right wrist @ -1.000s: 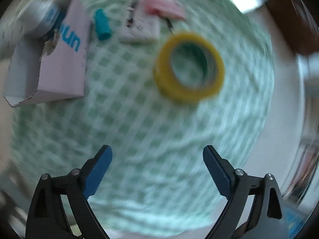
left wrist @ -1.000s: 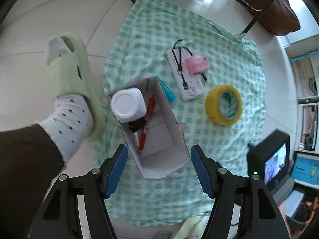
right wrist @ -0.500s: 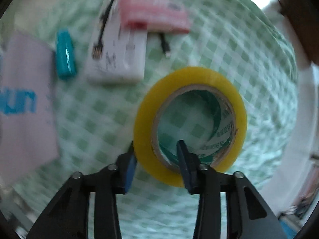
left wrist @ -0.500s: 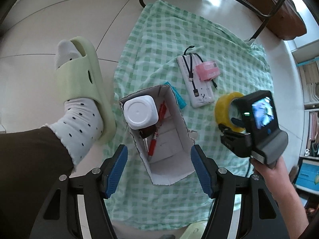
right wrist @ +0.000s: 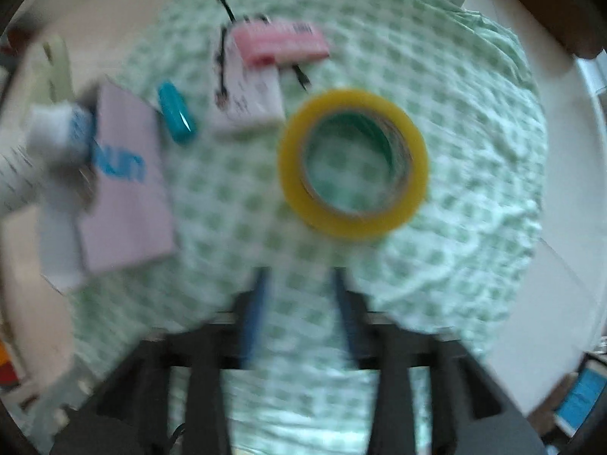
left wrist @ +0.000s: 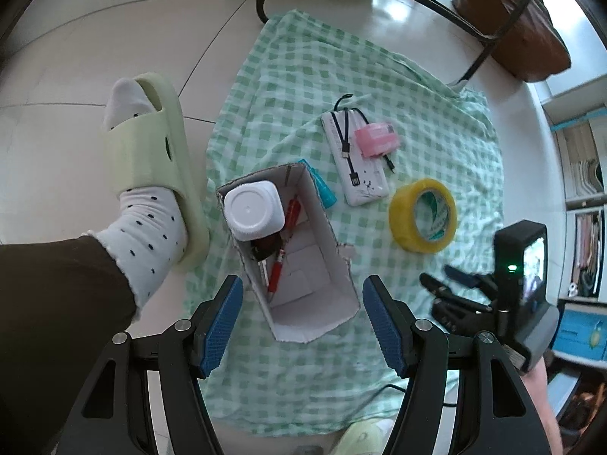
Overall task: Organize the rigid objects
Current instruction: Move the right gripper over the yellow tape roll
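Partly done. Cardboard box (left wrist: 299,254) on the green checked cloth (left wrist: 379,87) already holds a white-capped bottle (left wrist: 253,210) and a red pen (left wrist: 279,261).

Still loose on the cloth:
- yellow tape roll (left wrist: 423,215)
- white power bank (left wrist: 354,163) with a pink item (left wrist: 376,139) on top
- teal item (left wrist: 321,185) just beside the box wall

Left tool (left wrist: 299,322) hangs wide open over the box's near end, holding nothing. Right tool (right wrist: 299,303) sits short of the tape roll; jaws look narrowed with nothing between them, but the right wrist view is badly blurred.
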A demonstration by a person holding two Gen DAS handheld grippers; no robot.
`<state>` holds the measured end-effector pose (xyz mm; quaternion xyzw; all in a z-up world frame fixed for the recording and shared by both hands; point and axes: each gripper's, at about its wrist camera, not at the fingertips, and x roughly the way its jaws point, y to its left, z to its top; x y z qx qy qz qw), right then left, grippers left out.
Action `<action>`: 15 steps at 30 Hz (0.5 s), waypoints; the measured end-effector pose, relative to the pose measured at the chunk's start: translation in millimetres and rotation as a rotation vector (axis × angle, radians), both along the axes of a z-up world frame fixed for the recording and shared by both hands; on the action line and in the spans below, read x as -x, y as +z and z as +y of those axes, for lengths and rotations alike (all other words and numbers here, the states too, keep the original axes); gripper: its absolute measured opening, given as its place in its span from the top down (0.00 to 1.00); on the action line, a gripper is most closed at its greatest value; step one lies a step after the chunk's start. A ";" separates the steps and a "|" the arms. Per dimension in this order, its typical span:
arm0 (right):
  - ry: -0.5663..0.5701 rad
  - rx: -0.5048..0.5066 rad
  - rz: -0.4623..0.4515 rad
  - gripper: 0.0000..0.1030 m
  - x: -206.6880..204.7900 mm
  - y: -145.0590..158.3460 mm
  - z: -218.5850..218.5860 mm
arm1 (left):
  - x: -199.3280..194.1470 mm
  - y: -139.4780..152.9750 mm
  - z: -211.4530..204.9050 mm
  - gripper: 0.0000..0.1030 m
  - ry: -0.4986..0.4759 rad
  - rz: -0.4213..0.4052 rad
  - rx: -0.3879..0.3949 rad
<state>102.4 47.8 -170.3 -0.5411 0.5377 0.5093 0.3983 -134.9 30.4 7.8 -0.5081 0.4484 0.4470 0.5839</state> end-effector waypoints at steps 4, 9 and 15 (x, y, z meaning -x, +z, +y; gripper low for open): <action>0.171 -0.076 -0.171 0.12 18.6 0.7 1.2 | -0.9 -4.1 -4.3 0.38 -0.009 0.007 0.029; 0.404 -0.139 -0.346 0.12 43.6 -18.7 13.1 | -2.1 -12.8 1.5 0.38 0.002 0.003 0.053; 0.516 0.044 -0.169 0.14 59.7 -67.5 24.7 | -1.0 -25.3 8.2 0.38 0.027 0.005 0.093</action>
